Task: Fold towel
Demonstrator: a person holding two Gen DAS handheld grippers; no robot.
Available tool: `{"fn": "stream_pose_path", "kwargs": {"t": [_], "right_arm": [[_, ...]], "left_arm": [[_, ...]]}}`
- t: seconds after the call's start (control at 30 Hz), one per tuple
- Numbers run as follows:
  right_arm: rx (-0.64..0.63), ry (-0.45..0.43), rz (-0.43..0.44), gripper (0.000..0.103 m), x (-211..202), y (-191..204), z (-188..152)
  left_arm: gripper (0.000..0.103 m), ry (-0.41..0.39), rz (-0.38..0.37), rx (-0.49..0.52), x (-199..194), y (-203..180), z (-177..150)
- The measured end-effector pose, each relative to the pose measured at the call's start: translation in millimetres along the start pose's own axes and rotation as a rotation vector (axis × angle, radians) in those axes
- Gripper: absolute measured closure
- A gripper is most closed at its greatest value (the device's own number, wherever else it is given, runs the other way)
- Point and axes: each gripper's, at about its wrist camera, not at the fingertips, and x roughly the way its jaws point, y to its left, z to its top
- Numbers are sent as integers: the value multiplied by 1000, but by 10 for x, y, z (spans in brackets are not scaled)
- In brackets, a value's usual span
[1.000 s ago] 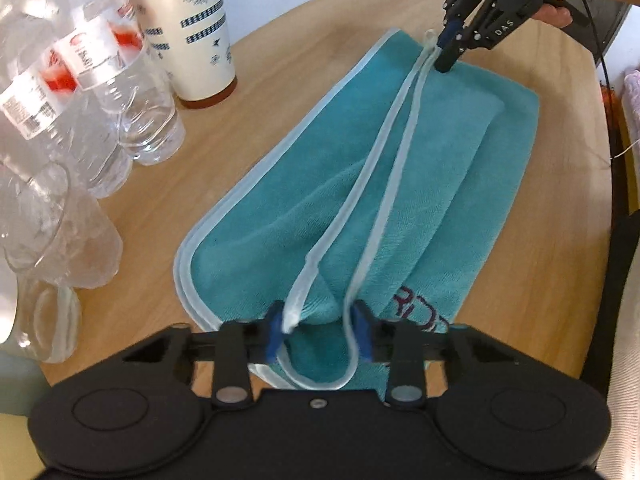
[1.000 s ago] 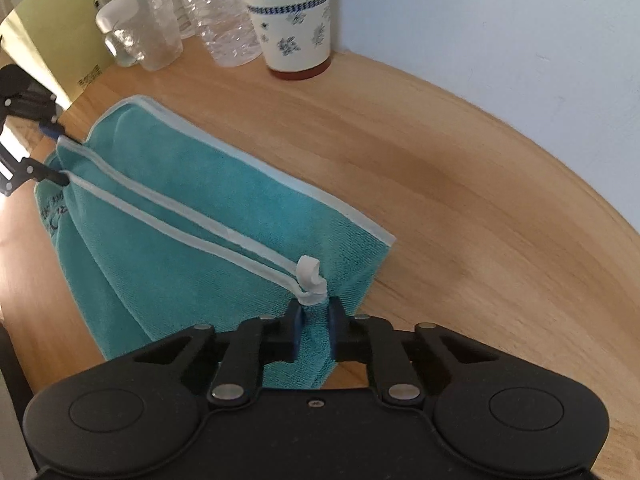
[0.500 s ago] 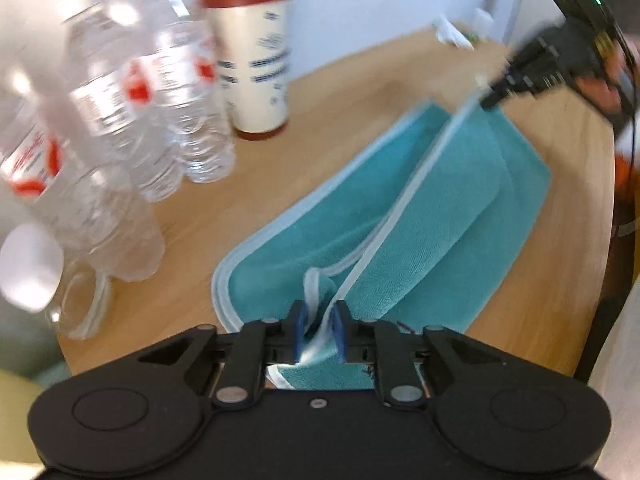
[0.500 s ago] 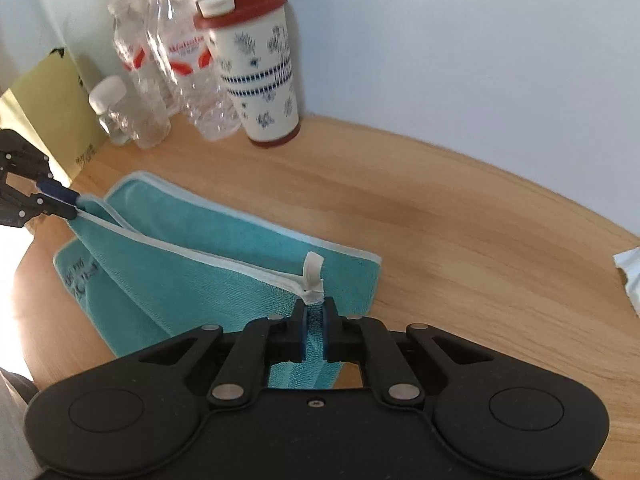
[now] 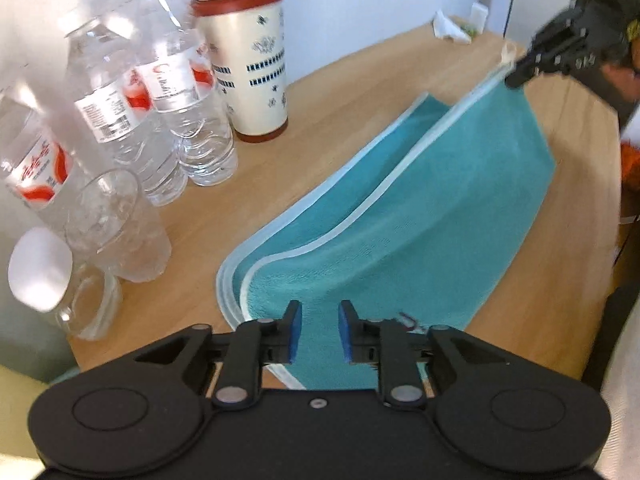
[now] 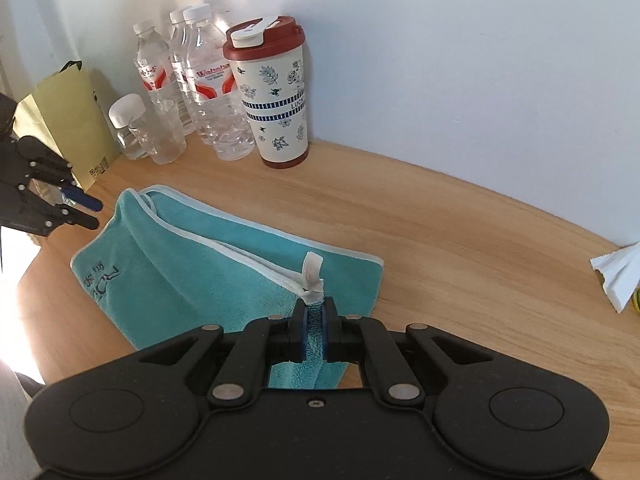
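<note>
A teal towel [image 5: 420, 216] with a pale blue hem lies folded lengthwise on the round wooden table [image 5: 336, 92]. My left gripper [image 5: 319, 330] is open just above the towel's near end, with nothing between its blue pads. My right gripper [image 6: 314, 322] is shut on the towel [image 6: 208, 264] at its far corner, holding the white hem and hang loop pinched and slightly raised. In the left wrist view the right gripper [image 5: 516, 76] shows at the top right, still clamped on that corner. In the right wrist view the left gripper [image 6: 86, 212] hovers open off the towel's left end.
Several clear water bottles [image 5: 160, 92], a glass [image 5: 116, 224] and a floral tumbler with a red lid [image 5: 248, 64] stand along the wall side of the table. A crumpled tissue [image 6: 616, 276] lies at the right edge. A yellow-green paper bag [image 6: 68, 120] stands past the bottles.
My left gripper has opened and let go of the towel's hem, which has dropped flat onto the layer below. Both grippers have risen, and the right one still holds its corner.
</note>
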Motion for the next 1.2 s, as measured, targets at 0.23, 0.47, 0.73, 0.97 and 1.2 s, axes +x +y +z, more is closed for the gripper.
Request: {"fn": "stream_pose_path", "kwargs": {"t": [0.23,0.47,0.73,0.97,1.2], "right_arm": [[-3,13,14,97,-10,28,-39],[11,35,6,97,16,21,-51],[34,44,-4,97,73,5,-39],[61,-22,-20,97,-119,17,-50],[55,-65,-7,97,-391,158,-116]], "left_arm": [[59,24,-13,-24,321,203,114],[58,61,-38,-32,573,291,173],[85,35,-65,0,593,179,192],[91,-25,-20,22,322,109,181],[91,-83,6,1,-83,14,86]]}}
